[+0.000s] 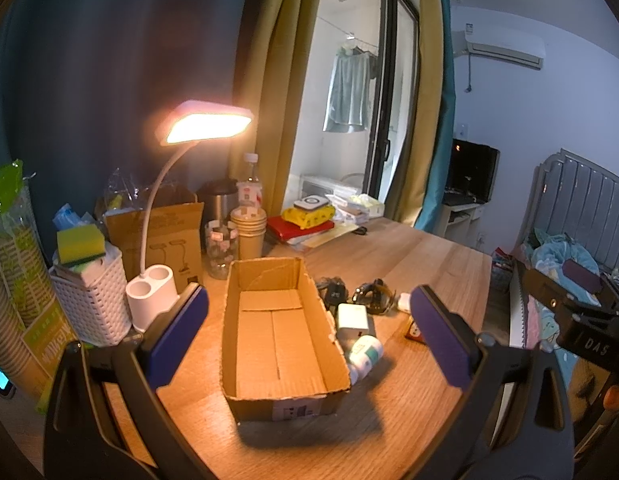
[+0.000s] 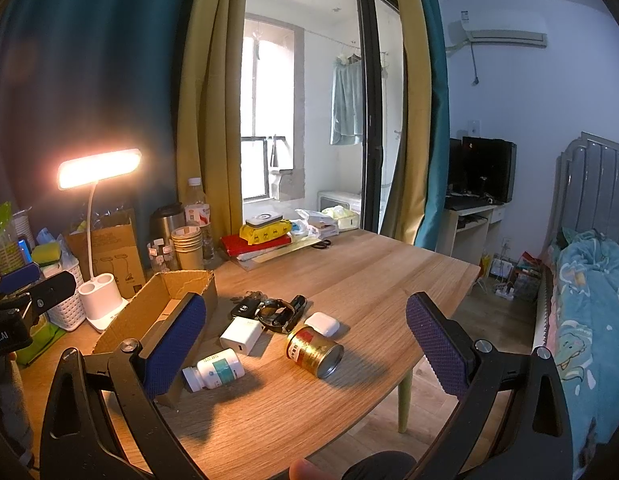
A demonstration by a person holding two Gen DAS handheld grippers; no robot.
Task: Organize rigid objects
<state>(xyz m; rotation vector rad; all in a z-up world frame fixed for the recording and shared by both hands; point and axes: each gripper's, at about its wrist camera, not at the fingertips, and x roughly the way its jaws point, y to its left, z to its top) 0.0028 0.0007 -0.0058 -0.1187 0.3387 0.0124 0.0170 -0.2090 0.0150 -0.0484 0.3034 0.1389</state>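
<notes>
An open cardboard box [image 1: 277, 344] lies on the wooden table, empty; it also shows in the right wrist view [image 2: 157, 308]. Right of it lie a white pill bottle [image 2: 213, 372], a white charger [image 2: 241, 334], a gold and red tin [image 2: 314, 351] on its side, a white earbud case [image 2: 322, 323], a watch [image 2: 275, 314] and car keys [image 2: 245, 307]. My left gripper [image 1: 309, 336] is open above the box, holding nothing. My right gripper [image 2: 305, 340] is open above the loose items, holding nothing.
A lit desk lamp [image 1: 153, 292], a white basket [image 1: 93, 296] with sponges, a carton, paper cups [image 1: 248, 236] and bottles crowd the table's back left. Books and a yellow pack [image 2: 265, 236] lie at the back. The table edge [image 2: 429, 344] and a bed [image 2: 585, 320] are on the right.
</notes>
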